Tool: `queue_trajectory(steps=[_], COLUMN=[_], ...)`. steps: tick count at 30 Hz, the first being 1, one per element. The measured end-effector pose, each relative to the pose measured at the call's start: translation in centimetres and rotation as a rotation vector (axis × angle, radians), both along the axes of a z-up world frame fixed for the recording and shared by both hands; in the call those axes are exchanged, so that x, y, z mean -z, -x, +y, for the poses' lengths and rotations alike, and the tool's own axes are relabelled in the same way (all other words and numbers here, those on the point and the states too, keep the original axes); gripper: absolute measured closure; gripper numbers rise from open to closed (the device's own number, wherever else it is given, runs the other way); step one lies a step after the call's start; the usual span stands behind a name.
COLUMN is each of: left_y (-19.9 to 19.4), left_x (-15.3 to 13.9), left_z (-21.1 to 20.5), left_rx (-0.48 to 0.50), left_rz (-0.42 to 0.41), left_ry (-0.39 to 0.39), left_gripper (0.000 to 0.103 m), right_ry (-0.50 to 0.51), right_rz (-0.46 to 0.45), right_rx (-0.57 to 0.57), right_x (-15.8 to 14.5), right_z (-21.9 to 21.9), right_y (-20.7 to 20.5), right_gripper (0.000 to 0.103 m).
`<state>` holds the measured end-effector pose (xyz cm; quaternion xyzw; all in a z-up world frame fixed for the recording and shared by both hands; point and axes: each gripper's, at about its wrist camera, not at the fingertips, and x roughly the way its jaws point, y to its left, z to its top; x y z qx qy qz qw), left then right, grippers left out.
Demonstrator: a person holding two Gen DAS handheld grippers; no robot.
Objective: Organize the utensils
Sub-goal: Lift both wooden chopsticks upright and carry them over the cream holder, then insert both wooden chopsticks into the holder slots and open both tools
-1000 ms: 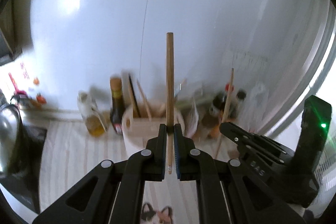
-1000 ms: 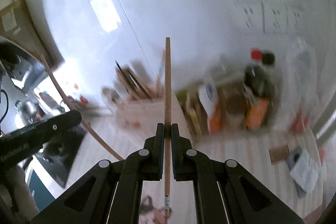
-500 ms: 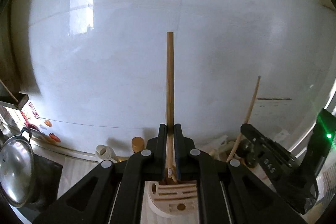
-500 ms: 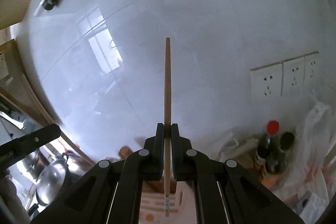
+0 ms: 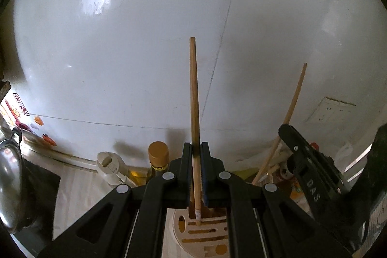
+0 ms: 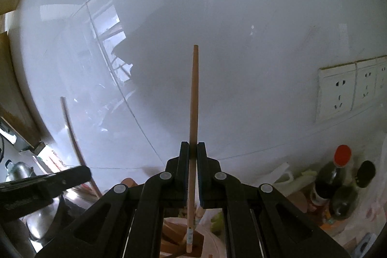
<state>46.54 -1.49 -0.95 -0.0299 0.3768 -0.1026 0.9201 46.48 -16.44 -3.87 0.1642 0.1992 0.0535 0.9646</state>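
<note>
Left wrist view: left gripper (image 5: 196, 148) clamps a chopstick (image 5: 194, 98) just above the holder (image 5: 205, 237); right gripper (image 6: 193, 146) clamps another chopstick (image 6: 194, 100) above it; neither yet inserted

White letters, apparently "DAS", on the right gripper (image 5: 312, 187), right of the left fingers (image 5: 186, 175); nothing else legible.
</note>
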Motion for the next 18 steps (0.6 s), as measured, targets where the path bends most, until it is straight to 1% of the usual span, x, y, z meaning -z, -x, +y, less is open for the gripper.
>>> queue_trajectory(steps=[5, 11, 18], left_y=[-0.7, -1.1, -0.8], left_x=[0.2, -0.6, 0.8], left_z=[0.3, -0.5, -1.4], left_rx=[-0.009, -0.004, 0.026], left_rz=[-0.002, -0.025, -0.003], left_ry=[0.02, 0.035, 0.011], left_gripper=[0.099, 0.099, 0.099], right_ry=[0.012, 0.004, 0.014], right_rz=[-0.021, -0.028, -0.04], right_rx=[0.006, 0.017, 0.007], right_x=[0.5, 0.9, 1.4], right_z=[0.4, -0.1, -0.1], right_y=[0.3, -0.2, 0.1], right_gripper=[0.097, 0.097, 0.097])
